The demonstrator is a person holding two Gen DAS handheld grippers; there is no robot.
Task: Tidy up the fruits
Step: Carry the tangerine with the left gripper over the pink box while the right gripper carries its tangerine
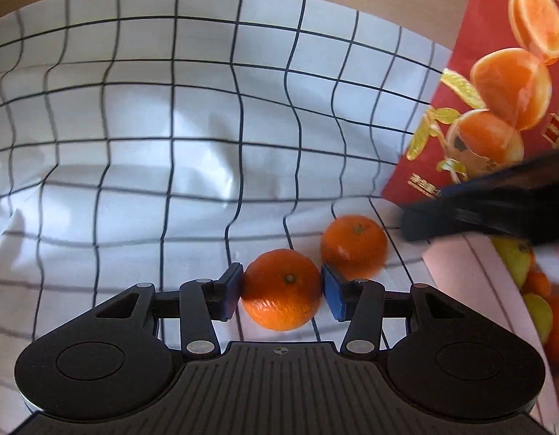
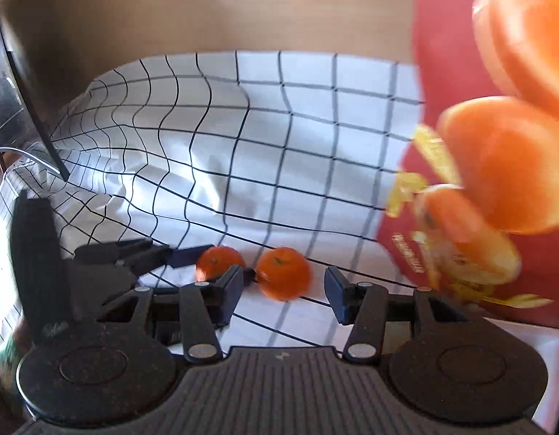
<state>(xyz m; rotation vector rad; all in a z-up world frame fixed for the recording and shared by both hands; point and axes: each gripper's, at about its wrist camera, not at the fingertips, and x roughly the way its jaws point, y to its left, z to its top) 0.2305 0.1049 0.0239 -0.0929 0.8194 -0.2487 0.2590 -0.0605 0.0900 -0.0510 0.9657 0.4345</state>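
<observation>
My left gripper [image 1: 281, 291] is shut on an orange mandarin [image 1: 281, 290] on the white checked cloth [image 1: 134, 145]; both blue pads touch its sides. A second mandarin [image 1: 353, 246] lies just beyond it to the right, touching or nearly touching. In the right wrist view the left gripper [image 2: 221, 262] holds the held mandarin [image 2: 216, 262], and the second mandarin [image 2: 284, 273] sits beside it. My right gripper [image 2: 283, 297] is open and empty, hovering just short of the second mandarin. The right gripper's finger [image 1: 478, 214] shows dark at the right of the left wrist view.
A red box lid printed with oranges [image 1: 496, 90] stands at the right, also in the right wrist view [image 2: 496, 145]. Below it a pink-lined box [image 1: 460, 264] holds yellow-green fruits and mandarins [image 1: 533, 282]. A dark screen [image 2: 18, 90] stands at far left.
</observation>
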